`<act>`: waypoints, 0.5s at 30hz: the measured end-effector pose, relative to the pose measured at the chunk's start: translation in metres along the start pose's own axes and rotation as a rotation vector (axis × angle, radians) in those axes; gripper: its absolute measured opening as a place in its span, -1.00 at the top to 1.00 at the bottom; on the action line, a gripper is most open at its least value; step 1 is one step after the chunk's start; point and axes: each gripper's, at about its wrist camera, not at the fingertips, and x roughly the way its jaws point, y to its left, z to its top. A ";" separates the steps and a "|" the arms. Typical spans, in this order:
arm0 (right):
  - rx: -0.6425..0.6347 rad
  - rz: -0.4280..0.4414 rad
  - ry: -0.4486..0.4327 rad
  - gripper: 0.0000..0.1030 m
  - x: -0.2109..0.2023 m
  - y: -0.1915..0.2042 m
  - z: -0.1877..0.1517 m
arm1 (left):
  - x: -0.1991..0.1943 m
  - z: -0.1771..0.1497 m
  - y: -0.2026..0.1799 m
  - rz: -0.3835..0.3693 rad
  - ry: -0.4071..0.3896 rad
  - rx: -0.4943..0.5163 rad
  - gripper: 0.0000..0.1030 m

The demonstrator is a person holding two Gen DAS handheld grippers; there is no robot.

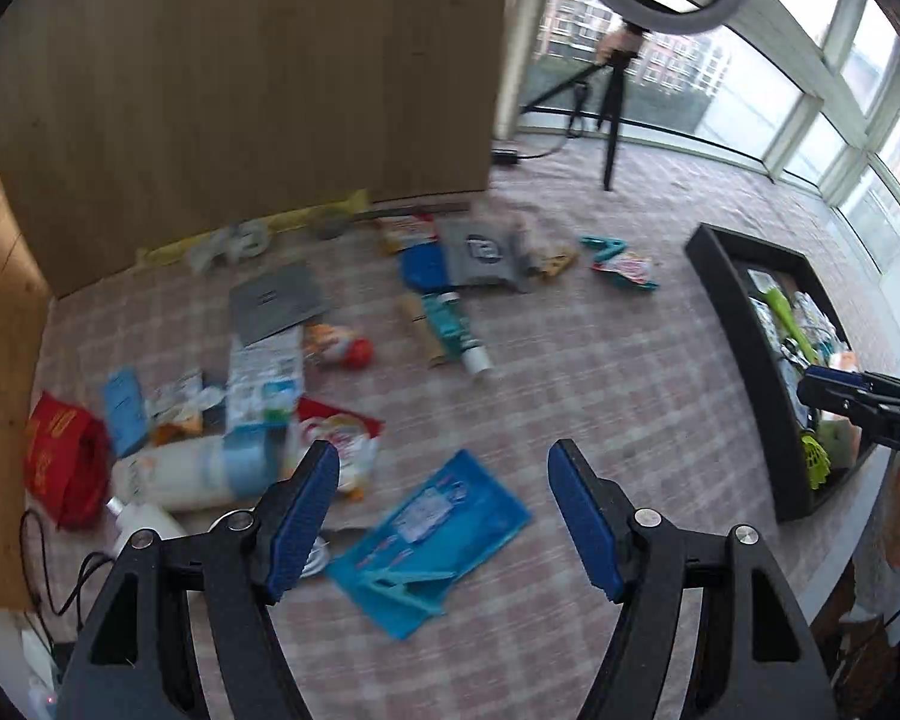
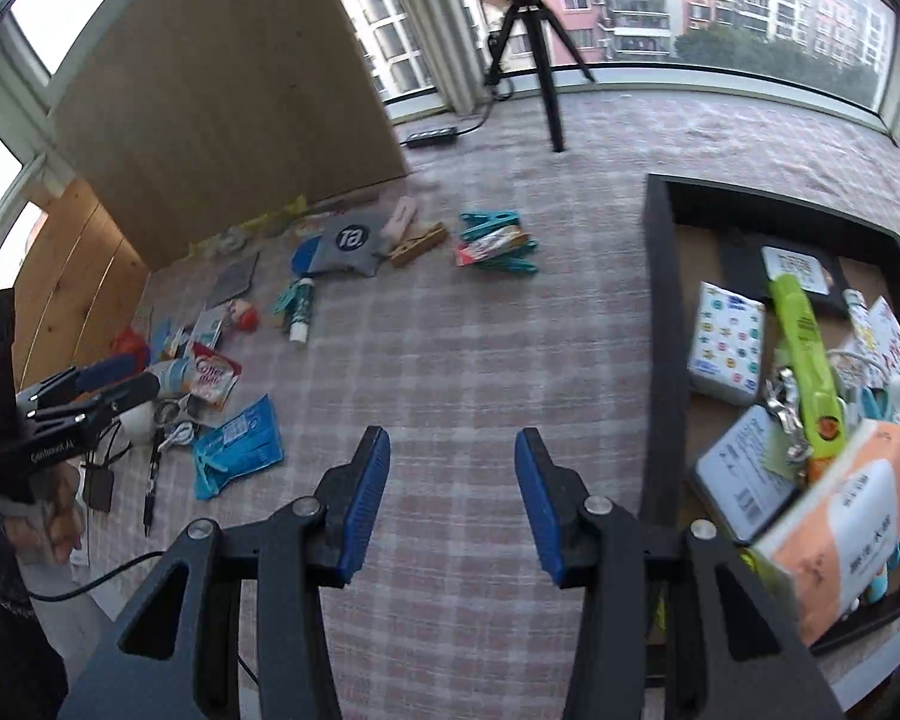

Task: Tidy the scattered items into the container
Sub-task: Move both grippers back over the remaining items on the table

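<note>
Left wrist view is showing the left gripper [image 1: 444, 513] hanging above the checked tabletop [image 1: 570, 372] with its 2 blue-padded fingers spread wide, holding nothing and touching nothing. Just below and between those fingers a blue flat packet [image 1: 432, 534] is lying on the cloth. Ahead and to the left of this gripper the scattered items are sitting in a loose heap: a red pouch [image 1: 60, 462], a white bottle with a blue label [image 1: 204, 474], a coffee creamer sachet [image 1: 342, 438] and, farther ahead, a teal tube [image 1: 453, 330] and a grey pouch [image 1: 486, 255]. Well off to its right the black container [image 1: 744, 348] is standing, already part filled.

Right wrist view is showing the right gripper [image 2: 450, 501] also spread wide and carrying nothing, its fingers hovering over bare cloth. Immediately to its right the container's dark wall [image 2: 660, 324] is running alongside; inside are lying an orange tissue pack [image 2: 840, 516], a green bottle [image 2: 807, 372] and a white patterned box [image 2: 726, 342]. Ahead of this gripper teal clothes pegs [image 2: 495, 243] are resting beside wooden pegs [image 2: 420, 243].
</note>
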 end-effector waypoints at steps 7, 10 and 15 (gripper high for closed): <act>-0.228 0.053 0.041 0.17 0.036 0.084 -0.001 | -0.024 -0.062 0.101 0.059 -0.010 -0.259 -0.36; -0.319 0.088 0.094 0.17 0.053 0.115 -0.009 | -0.024 -0.082 0.120 0.069 0.008 -0.310 -0.36; -0.506 0.117 0.176 0.17 0.080 0.164 -0.029 | -0.021 -0.094 0.132 0.075 0.014 -0.345 -0.36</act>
